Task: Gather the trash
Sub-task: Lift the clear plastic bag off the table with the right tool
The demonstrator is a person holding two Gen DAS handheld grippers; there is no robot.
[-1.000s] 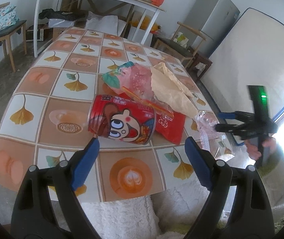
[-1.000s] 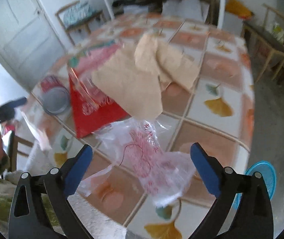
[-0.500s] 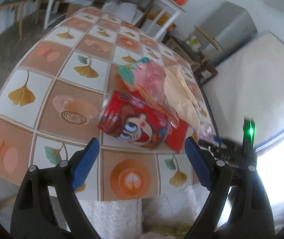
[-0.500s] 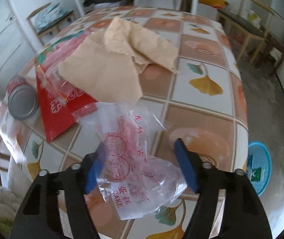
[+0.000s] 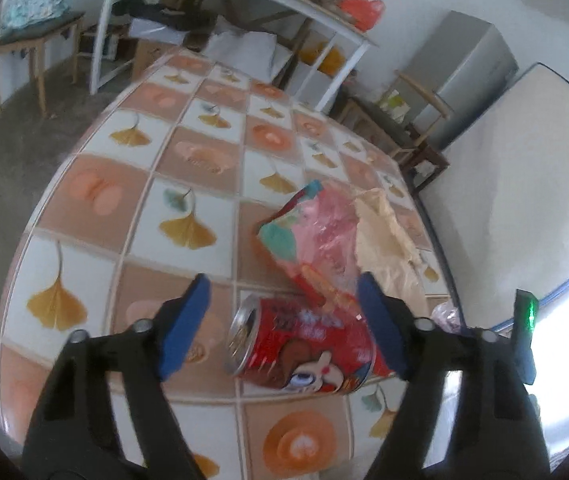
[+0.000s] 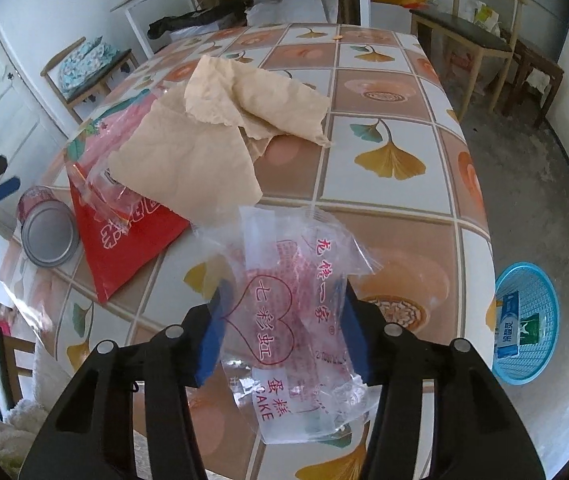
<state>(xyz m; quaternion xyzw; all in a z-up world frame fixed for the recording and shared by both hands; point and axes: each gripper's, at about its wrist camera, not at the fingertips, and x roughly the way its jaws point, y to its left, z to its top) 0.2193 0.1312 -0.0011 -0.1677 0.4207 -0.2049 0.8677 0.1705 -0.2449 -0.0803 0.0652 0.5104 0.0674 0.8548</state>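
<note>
Cluttered room with white walls, grey floor, wooden chairs; the tiled-pattern surface (image 6: 400, 128) with ginkgo leaves and orange squares is carrying the trash. Crumpled beige paper sheet (image 6: 204, 148) is lying mid-surface, overlapping a flat red plastic packet (image 6: 124, 240) and a pink-and-teal snack bag (image 5: 316, 232). Round light-blue plastic basket (image 6: 528, 320) is sitting on the floor beside the surface, cartons inside. Red cartoon-print metal can (image 5: 304, 348) is lying on its side near the surface edge, open end left in the left wrist view. Left claw (image 5: 284, 320) is spread and closing, straddling the can, pads not touching. Right claw (image 6: 284, 328) is closing, pinching a clear crinkled cake wrapper with red print (image 6: 296, 312), pads pressing both sides.
</note>
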